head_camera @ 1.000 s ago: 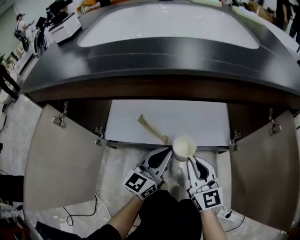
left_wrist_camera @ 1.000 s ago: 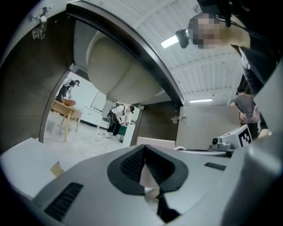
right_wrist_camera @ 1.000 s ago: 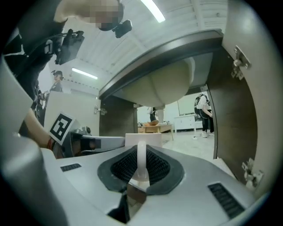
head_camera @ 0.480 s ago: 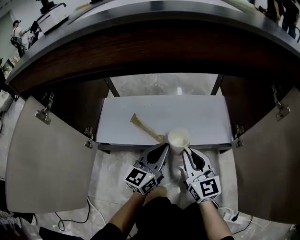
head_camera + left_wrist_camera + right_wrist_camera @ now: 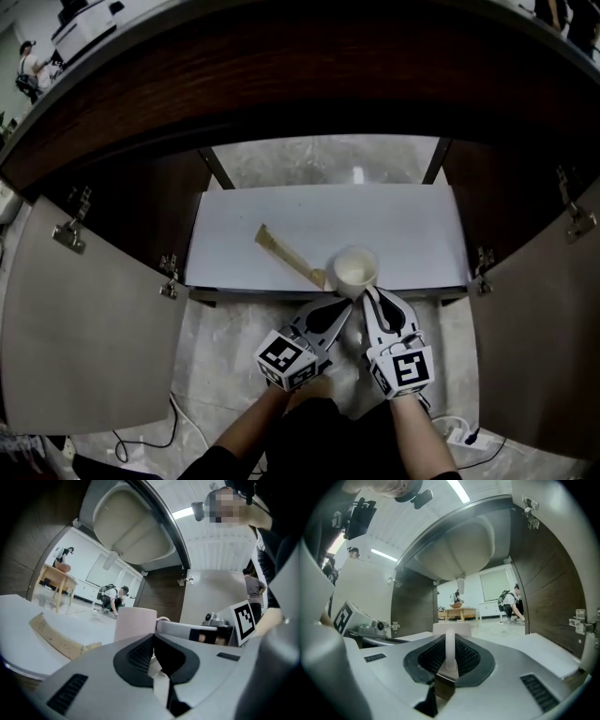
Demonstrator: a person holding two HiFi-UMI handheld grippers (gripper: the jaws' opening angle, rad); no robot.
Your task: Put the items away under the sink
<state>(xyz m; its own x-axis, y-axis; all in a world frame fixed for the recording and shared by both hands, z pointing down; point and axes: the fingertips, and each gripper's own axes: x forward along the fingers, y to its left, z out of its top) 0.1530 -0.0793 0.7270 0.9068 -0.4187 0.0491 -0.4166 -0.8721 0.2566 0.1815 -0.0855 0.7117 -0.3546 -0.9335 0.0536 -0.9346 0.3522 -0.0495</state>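
Observation:
A white mug (image 5: 356, 269) hangs at the front edge of the white cabinet shelf (image 5: 403, 234) under the sink. My right gripper (image 5: 368, 295) is shut on the mug's handle (image 5: 450, 648), which stands upright between its pads, with the mug body (image 5: 452, 629) just beyond. My left gripper (image 5: 342, 307) is shut with nothing in it, close to the left of the mug (image 5: 135, 623); its jaws (image 5: 152, 641) touch each other. A flat beige wooden utensil (image 5: 281, 253) lies slantwise on the shelf, its near end beside the mug.
Both cabinet doors stand wide open, the left door (image 5: 84, 328) and the right door (image 5: 544, 347). The sink basin (image 5: 459, 550) bulges down above the shelf. A cable and a power strip (image 5: 459, 436) lie on the floor at the lower right.
Both grippers have sunk, together with the mug, and come closer to the shelf's front edge. The countertop and basin top have slid out of the head view.

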